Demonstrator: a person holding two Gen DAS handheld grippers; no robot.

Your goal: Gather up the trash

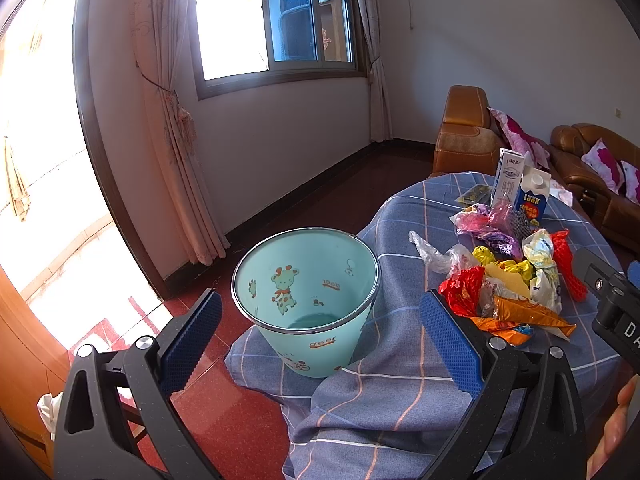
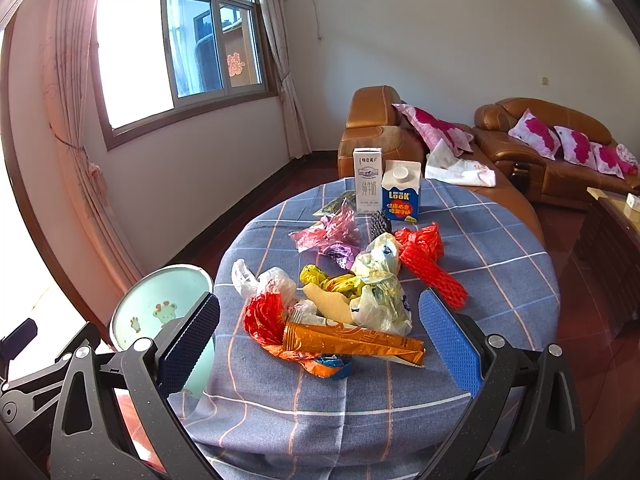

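Observation:
A light-green bin with a giraffe print (image 1: 306, 300) stands on the floor beside the round table, empty inside; it also shows in the right wrist view (image 2: 160, 304). A pile of trash lies on the blue checked tablecloth (image 2: 500, 264): an orange wrapper (image 2: 352, 342), red foil (image 2: 262, 318), red foam net (image 2: 430, 266), plastic bags (image 2: 378, 280), purple wrappers (image 2: 332, 234), a white milk carton (image 2: 367, 180) and a blue carton (image 2: 401, 192). My left gripper (image 1: 320, 340) is open above the bin. My right gripper (image 2: 320, 338) is open, empty, just before the orange wrapper.
Brown leather sofas with pink cushions (image 2: 552, 140) stand behind the table. A dark low table (image 2: 612, 232) is at the right. The tablecloth hangs down over the table's edge (image 1: 360, 412) next to the bin. Red tiled floor (image 1: 224, 412) surrounds the table.

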